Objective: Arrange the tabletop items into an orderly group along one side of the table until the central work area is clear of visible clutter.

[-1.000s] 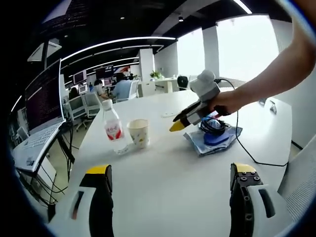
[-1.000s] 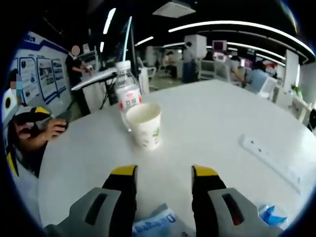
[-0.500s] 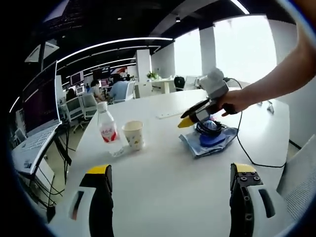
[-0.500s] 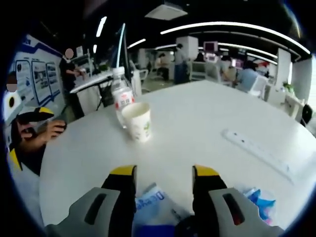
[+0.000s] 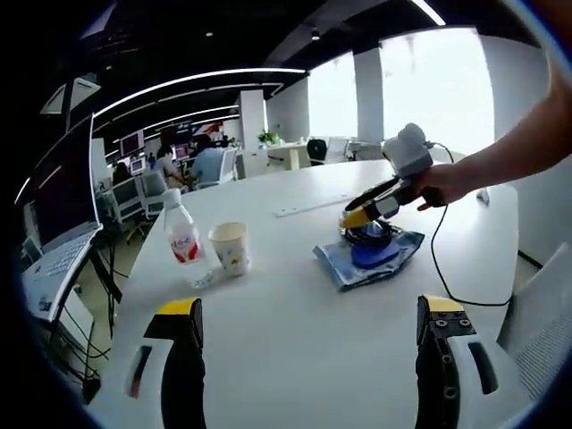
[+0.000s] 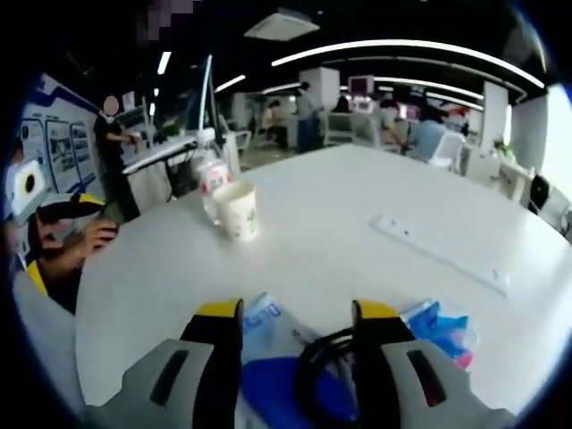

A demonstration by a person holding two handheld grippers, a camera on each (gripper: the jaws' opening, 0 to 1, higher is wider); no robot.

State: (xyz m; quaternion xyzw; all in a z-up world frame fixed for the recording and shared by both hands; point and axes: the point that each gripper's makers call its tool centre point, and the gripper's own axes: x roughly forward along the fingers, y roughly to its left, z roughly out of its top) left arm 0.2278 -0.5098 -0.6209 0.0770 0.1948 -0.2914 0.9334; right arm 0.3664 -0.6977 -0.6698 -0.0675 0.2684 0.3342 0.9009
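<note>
In the left gripper view, the left gripper (image 5: 308,317) rises from the bottom with its yellow-tipped black jaws spread wide over bare white round table (image 5: 295,331), holding nothing. Beyond it, toward the right, a crumpled blue plastic packet (image 5: 368,261) lies flat on the tabletop with a round blue object (image 5: 374,253) and a coil of black cable (image 5: 365,235) resting on it. The right gripper (image 5: 362,214), held in a person's hand (image 5: 444,184), hangs just above that coil; its jaws look close together, though I cannot tell whether they grip anything. A thin black cord (image 5: 444,277) trails from the hand across the table. To the left stand a white paper cup (image 5: 230,248) and, just beside it, a clear plastic water bottle with a red label (image 5: 181,244). Farther back a long white power strip (image 5: 304,207) lies flat.

In the right gripper view, the right gripper (image 6: 297,315) has its yellow tips parted, with the black cable loop (image 6: 323,371) and the blue object (image 6: 268,389) directly beneath and between them; contact cannot be judged. The blue packet (image 6: 259,320) shows at the left jaw, and a second blue and pink wrapper (image 6: 440,326) lies at the right. The cup (image 6: 236,210) and bottle (image 6: 211,179) stand near the far left edge, the power strip (image 6: 438,253) to the right. Office desks and seated people fill the background.
</note>
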